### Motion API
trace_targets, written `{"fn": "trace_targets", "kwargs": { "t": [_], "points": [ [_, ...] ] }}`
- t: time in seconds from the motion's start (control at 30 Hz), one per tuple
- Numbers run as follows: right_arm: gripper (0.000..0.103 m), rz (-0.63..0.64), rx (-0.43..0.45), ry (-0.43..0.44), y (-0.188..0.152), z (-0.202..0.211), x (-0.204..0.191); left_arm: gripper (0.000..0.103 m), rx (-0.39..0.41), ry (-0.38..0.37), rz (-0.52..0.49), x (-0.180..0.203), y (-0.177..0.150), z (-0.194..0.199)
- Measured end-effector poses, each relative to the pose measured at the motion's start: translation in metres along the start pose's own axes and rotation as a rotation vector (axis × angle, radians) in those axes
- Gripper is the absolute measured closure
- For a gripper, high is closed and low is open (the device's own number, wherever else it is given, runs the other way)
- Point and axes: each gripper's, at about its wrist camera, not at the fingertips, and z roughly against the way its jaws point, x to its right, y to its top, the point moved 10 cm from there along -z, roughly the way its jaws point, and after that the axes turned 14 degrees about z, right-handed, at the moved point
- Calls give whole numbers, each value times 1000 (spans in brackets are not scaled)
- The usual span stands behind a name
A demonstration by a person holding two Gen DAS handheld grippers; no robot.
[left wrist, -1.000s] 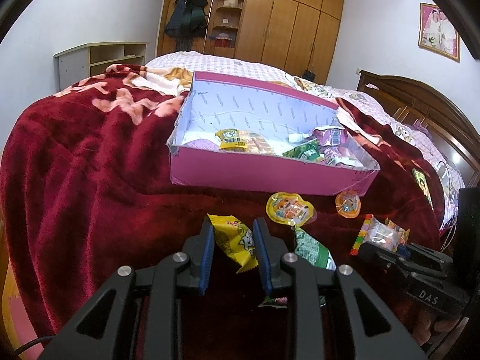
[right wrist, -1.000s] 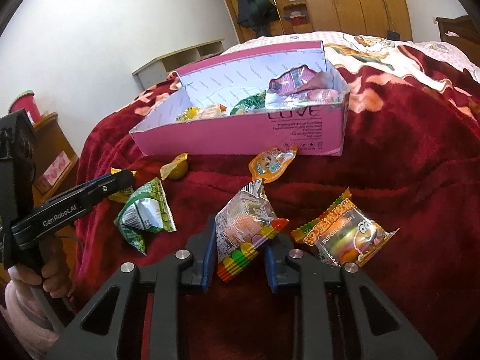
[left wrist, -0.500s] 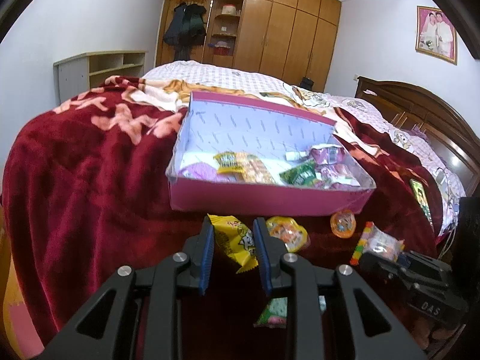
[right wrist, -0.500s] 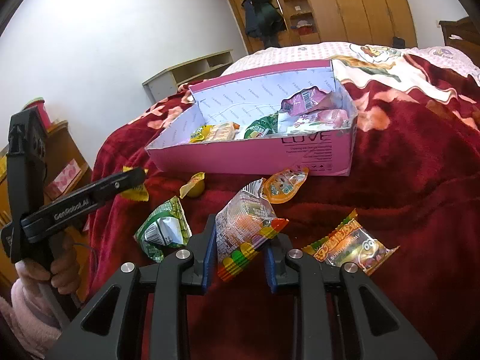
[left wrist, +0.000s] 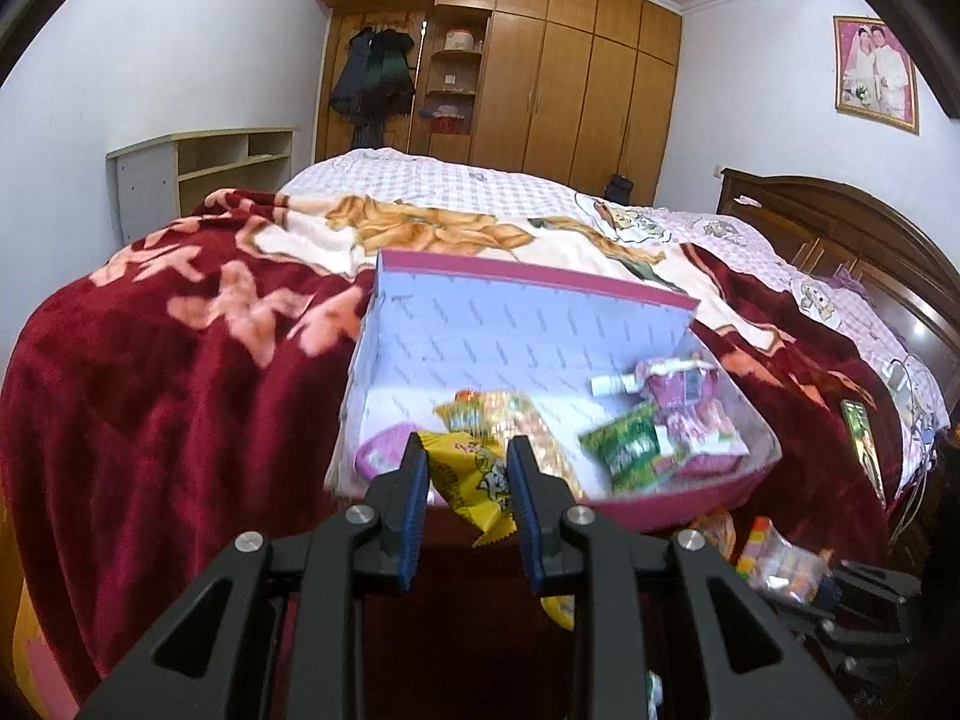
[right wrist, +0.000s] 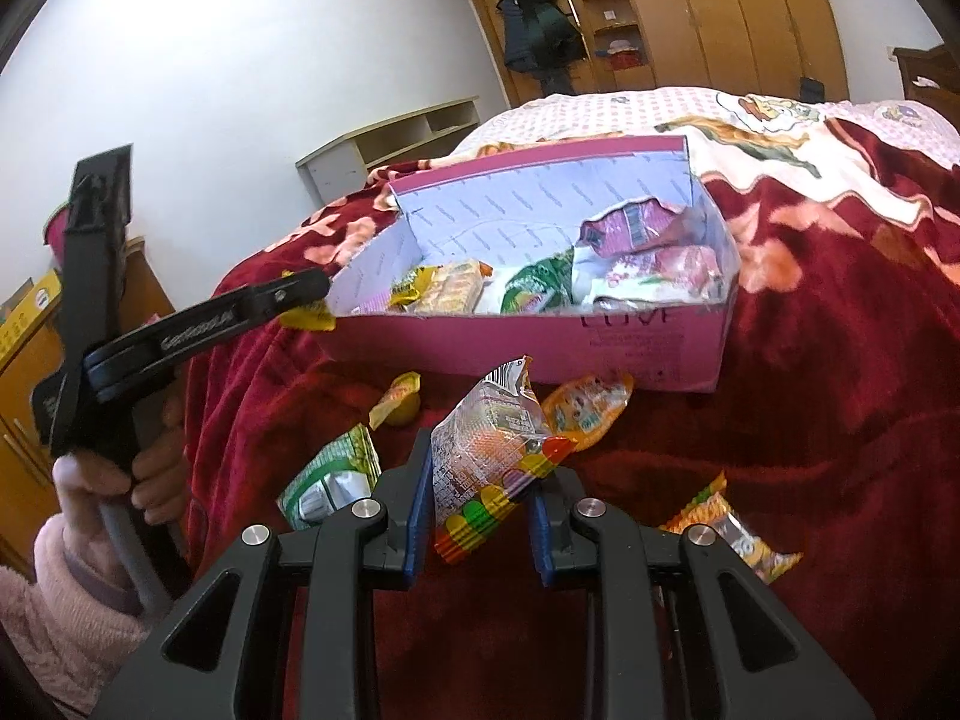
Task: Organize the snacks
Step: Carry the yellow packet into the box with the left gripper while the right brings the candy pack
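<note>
Carrying yellow packet (left wrist: 474,483), pinched in left gripper (left wrist: 468,501), at near-left corner of pink box (right wrist: 540,354), just short of rim. Right gripper (right wrist: 480,516) clamped on clear candy bag (right wrist: 489,456), before box front, farther off.

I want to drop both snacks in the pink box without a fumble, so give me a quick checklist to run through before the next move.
1. Left tongs gripping the yellow packet: ok, clamped between the blue pads.
2. Right tongs gripping the clear candy bag: ok, held upright.
3. Yellow packet over the pink box: not ok, in the right wrist view it hangs at the near left corner, outside the wall.
4. Free floor inside the box: ok, the left half is mostly bare.
5. Candy bag near the box: not ok, it sits short of the front wall.
6. Loose snacks left on the red blanket: not ok, several remain.
</note>
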Motion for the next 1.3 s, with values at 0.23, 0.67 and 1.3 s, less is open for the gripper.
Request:
{"fn": "trace_targets", "kwargs": {
  "t": [0.23,0.67,1.3],
  "points": [
    [75,14,-7,0,9,-5,4,76,4,9,-3,4,18,-27],
    [75,25,-8,-9,25,-12,12,76,-31,35,9,0,34,-81],
    [75,8,47,-64,75,-44,39,61,-64,98,-6,-13,21,-107]
  ]
}}
